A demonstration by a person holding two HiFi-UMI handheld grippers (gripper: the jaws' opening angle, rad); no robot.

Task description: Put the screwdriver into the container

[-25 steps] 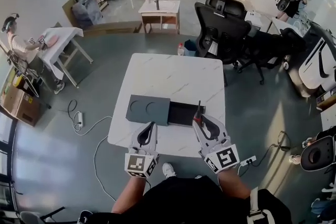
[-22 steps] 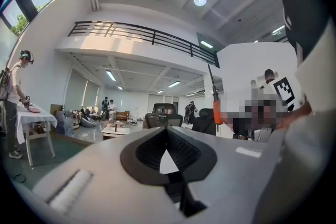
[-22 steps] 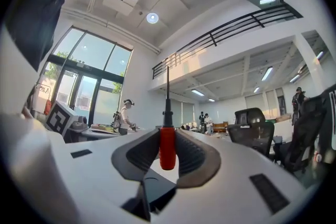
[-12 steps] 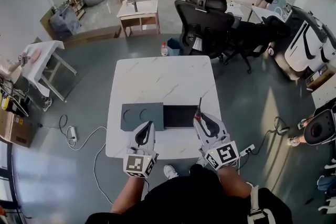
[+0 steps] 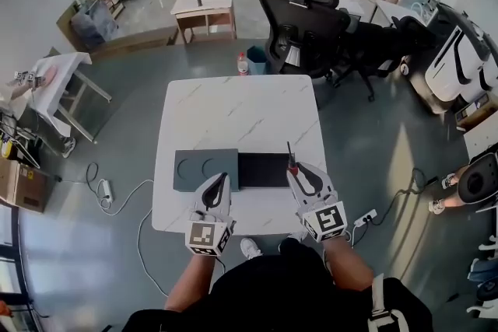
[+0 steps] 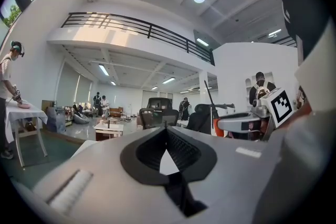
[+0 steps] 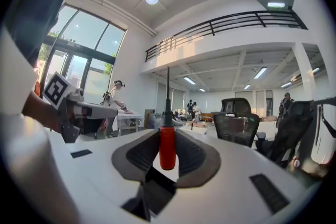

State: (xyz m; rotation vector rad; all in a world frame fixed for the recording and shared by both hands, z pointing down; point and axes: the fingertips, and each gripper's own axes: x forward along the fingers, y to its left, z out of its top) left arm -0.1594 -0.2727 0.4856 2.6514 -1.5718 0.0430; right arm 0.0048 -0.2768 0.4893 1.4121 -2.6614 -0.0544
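Screwdriver: clamped by its red handle in the right claw; in the head view it sits right of centre, at the right end of the container.
Long axis: runs in line with the claw's own jaws; the thin dark shaft sticks out past their tips.
Pointing: the tip aims toward the top of the head view frame, away from the person; in the right gripper view the shaft stands upright at frame centre.
Right claw: partly closed, its ribbed pads pressing on the handle from both sides. Gripping the handle probably leaves the shaft free to go in first.
Container: a dark open tray at the centre of the frame, long side running left to right; nothing shows inside it.
Axis mismatch: the tool lies across the tray's length, so it likely needs turning or laying flat before release.
Grey lid: adjoins the tray's left end, leaving the opening clear.
Left claw: jaws drawn narrow on nothing, by the lid's lower edge and out of the tool's way.
Desk: white top carrying tray and lid near its lower edge.
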